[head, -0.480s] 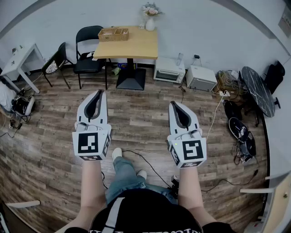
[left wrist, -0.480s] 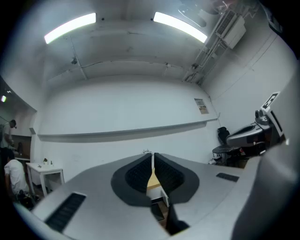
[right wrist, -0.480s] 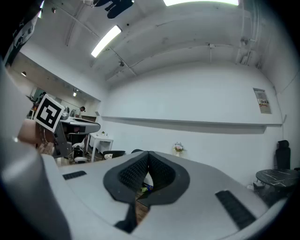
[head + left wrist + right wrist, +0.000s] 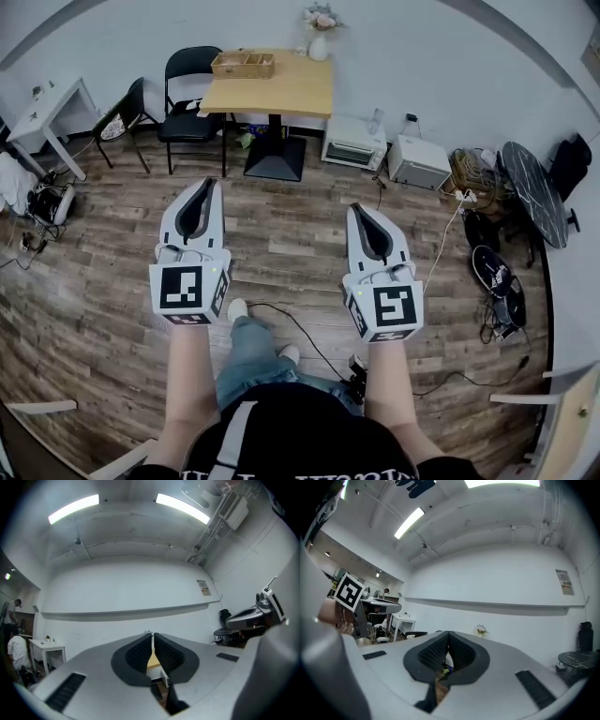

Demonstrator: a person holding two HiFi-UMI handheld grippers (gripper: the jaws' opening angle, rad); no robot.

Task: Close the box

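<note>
**Entry: box on far table, both grippers idle and shut**

Box (image 4: 243, 65): shallow, rectangular, tan-brown, wood or woven by the look of it; its top looks open, with inner dividers showing; I cannot make out a lid. It sits on the far left corner of the table (image 4: 292, 94), well away from both grippers; its long axis runs left to right in the head view, along the table's far edge.

Table: pale smooth wooden top, square, on a dark pedestal base; a white vase (image 4: 319, 44) of pale flowers stands near its far edge, right of the box.

Black folding chair (image 4: 190, 94): just left of the table; a second dark chair (image 4: 122, 117) is further left.

Floor (image 4: 291, 246): wood-grain planks, matte; two white boxy appliances (image 4: 352, 143) lie on it, right of the table base.

Left gripper (image 4: 206, 185): smooth grey shell, black ribbed pads; I read the jaws as pressed together with nothing between them.

Right gripper (image 4: 356, 210): same build; jaws likewise closed on nothing; both grippers are held in mid-air over the floor, pointing toward the table.
</note>
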